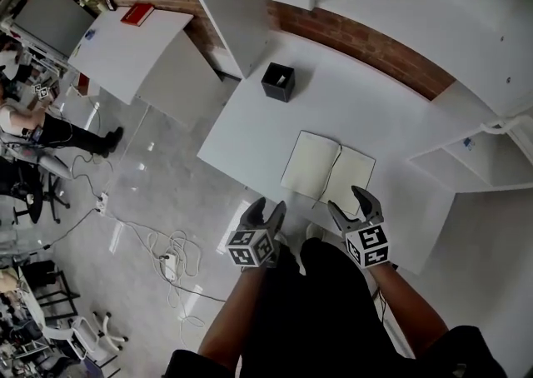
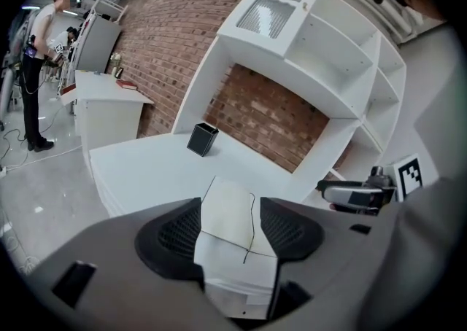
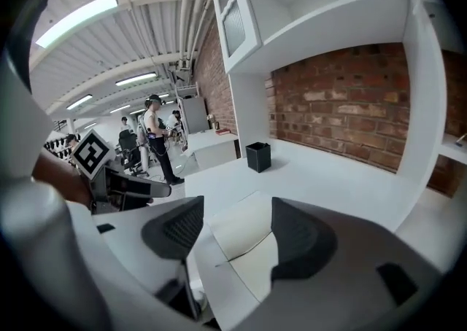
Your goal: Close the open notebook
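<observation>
Arms out side by side: left tool (image 1: 265, 206) and right tool (image 1: 349, 200) tilt down, jaws wide, empty, near the flat cream-paged notebook (image 1: 327, 168), open on the smooth white table (image 1: 250, 135).

Grey left gripper (image 1: 267, 206) and right gripper (image 1: 347, 201) carry black-and-white marker cubes (image 1: 250, 247).

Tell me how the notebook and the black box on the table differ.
The notebook lies flat and open, showing pale pages; the box stands upright and is black. The notebook covers more table than the box. The notebook sits near the front edge, the box farther back toward the brick wall. Both rest on the white table.
</observation>
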The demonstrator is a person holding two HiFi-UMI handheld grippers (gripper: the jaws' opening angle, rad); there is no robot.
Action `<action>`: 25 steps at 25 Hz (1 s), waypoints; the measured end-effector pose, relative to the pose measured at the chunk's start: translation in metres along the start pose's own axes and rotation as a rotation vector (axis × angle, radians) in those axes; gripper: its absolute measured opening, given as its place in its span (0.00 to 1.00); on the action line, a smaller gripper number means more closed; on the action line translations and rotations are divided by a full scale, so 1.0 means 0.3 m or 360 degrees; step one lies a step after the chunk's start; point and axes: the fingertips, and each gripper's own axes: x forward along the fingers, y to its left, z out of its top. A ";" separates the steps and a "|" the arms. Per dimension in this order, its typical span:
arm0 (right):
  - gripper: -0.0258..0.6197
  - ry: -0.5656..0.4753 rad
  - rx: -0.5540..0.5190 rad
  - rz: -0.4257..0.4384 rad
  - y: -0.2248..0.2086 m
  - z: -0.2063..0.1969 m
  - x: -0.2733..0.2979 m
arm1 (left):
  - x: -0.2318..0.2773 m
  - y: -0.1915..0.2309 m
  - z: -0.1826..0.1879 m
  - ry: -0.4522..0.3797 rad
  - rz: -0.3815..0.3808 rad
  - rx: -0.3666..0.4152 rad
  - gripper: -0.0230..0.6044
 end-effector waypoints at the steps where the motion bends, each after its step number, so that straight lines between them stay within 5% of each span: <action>1: 0.47 0.0023 -0.0017 0.0017 -0.002 -0.016 0.025 | 0.032 0.005 -0.018 0.0027 -0.0008 0.0013 0.41; 8: 0.47 0.0150 -0.0102 0.0088 0.014 -0.145 0.194 | 0.219 0.048 -0.154 0.0219 -0.0126 -0.0026 0.41; 16: 0.47 0.0279 -0.0138 0.0115 -0.025 -0.258 0.333 | 0.310 0.119 -0.231 0.0219 -0.0142 -0.0187 0.42; 20: 0.49 0.0355 -0.0314 0.0183 0.026 -0.292 0.394 | 0.323 0.151 -0.240 0.0202 -0.0120 -0.0283 0.42; 25: 0.52 0.0460 -0.0540 0.0198 0.057 -0.370 0.458 | 0.332 0.168 -0.214 0.0168 -0.0070 -0.0206 0.42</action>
